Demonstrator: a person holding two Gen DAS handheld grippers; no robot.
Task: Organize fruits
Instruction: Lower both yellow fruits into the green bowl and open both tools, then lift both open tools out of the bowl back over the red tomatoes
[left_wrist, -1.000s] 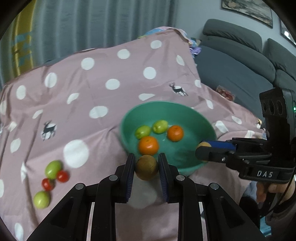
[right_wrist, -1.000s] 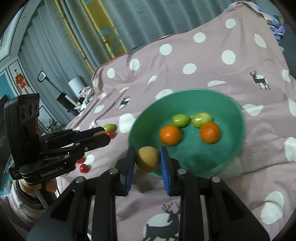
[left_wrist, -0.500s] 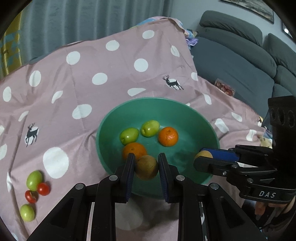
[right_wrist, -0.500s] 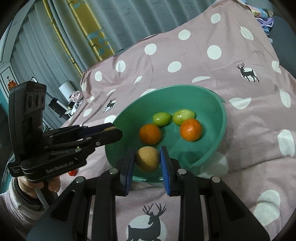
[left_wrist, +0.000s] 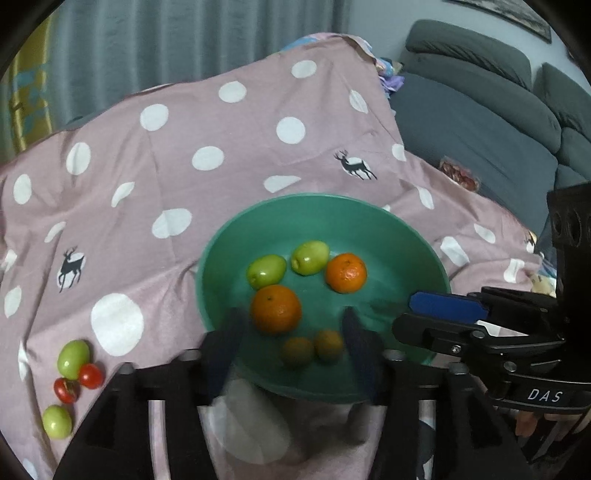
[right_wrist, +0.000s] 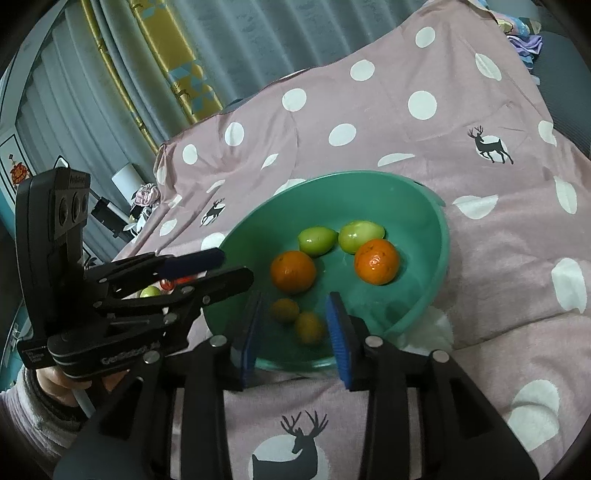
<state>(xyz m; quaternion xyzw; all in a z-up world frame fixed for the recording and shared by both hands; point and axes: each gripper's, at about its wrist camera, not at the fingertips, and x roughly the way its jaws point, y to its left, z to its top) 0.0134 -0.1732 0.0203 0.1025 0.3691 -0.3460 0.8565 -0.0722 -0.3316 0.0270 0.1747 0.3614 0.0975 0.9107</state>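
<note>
Two brown fruits loose in the green bowl (left_wrist: 388, 221), both grippers just opening.

The pink spotted cloth (left_wrist: 221, 129) carries the bowl: two oranges (left_wrist: 276, 308), two green fruits (left_wrist: 266, 271), and two brown fruits (left_wrist: 297, 350) at its near edge, lying untouched between the left gripper (left_wrist: 291, 345), spread wide, and the right gripper (right_wrist: 293, 326), moderately parted.

Both grippers are black plastic with blue pads on the fingers and round silver screws. The left gripper (right_wrist: 225, 267) has a tall black box on top with three round holes. The right gripper (left_wrist: 424, 314) says "DAS" in white letters. A grey sleeve (right_wrist: 33, 417) covers the left wrist.
</note>
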